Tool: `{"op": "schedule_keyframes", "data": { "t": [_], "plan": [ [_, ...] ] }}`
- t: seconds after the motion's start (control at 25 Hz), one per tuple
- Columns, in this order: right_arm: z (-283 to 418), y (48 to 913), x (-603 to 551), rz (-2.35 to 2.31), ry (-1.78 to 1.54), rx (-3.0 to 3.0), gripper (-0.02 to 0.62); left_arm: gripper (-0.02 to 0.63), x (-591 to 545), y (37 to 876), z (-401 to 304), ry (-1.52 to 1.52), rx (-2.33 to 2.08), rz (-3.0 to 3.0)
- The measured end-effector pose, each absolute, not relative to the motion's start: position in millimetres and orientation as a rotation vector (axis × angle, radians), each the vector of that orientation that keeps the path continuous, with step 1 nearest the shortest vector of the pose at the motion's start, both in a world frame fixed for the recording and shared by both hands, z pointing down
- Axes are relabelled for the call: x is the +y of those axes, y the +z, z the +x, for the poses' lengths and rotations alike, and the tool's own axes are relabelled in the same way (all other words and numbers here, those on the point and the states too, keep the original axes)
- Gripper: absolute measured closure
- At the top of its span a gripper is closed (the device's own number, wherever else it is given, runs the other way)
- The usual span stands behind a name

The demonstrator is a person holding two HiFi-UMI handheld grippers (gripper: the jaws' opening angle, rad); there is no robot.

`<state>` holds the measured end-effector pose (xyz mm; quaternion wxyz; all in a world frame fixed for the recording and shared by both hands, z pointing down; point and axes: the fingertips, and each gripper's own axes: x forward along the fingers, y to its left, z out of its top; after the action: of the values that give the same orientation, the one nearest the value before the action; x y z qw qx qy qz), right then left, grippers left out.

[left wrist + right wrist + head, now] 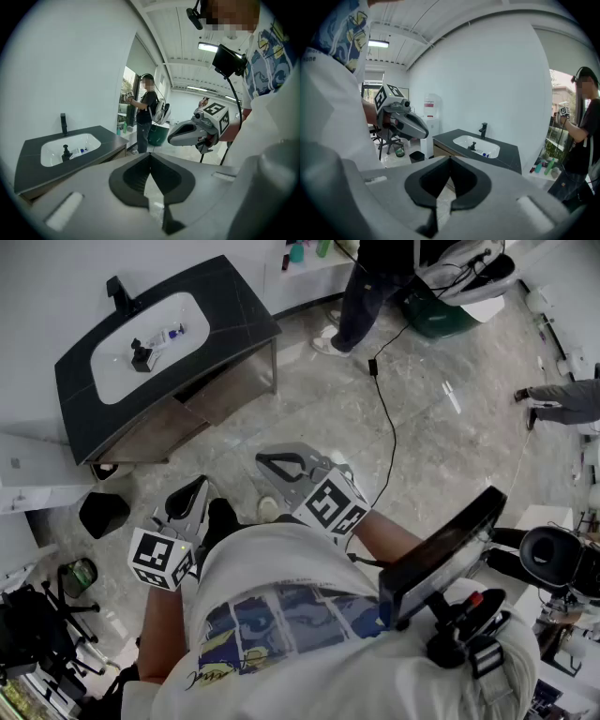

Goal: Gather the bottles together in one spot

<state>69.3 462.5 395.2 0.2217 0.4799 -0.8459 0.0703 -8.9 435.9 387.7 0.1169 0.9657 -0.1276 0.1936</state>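
Meeting tip to tip, the jaws of our left gripper (150,155) pinch nothing; those of our right gripper (450,160) are likewise closed and empty; both tools hang over the marbled floor (441,427), well apart from the dark vanity (234,306) at far left; in its white basin (117,381) stands a dark pump bottle (142,354), a small white-and-blue bottle (173,334) just beside it; green bottles (296,253) sit on a far ledge (314,268), near another person (361,292).

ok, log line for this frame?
phase: pre-approach | left tool: shut, empty | right tool: shut, empty | black pump bottle, small white-and-blue bottle: in white sink basin, apart from both tools
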Motion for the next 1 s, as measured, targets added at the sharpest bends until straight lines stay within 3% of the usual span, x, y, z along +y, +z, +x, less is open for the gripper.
{"op": "schedule_keyframes", "data": {
  "t": [0.68,1.0],
  "plan": [
    [57,395,398,1.278,0.208,-2.397,0.591,0.604,380,400,-35,0.570,-0.474,2.756],
    [38,396,326,1.299,0.232,-2.382,0.551,0.603,315,400,-55,0.564,-0.466,2.783]
  ]
}}
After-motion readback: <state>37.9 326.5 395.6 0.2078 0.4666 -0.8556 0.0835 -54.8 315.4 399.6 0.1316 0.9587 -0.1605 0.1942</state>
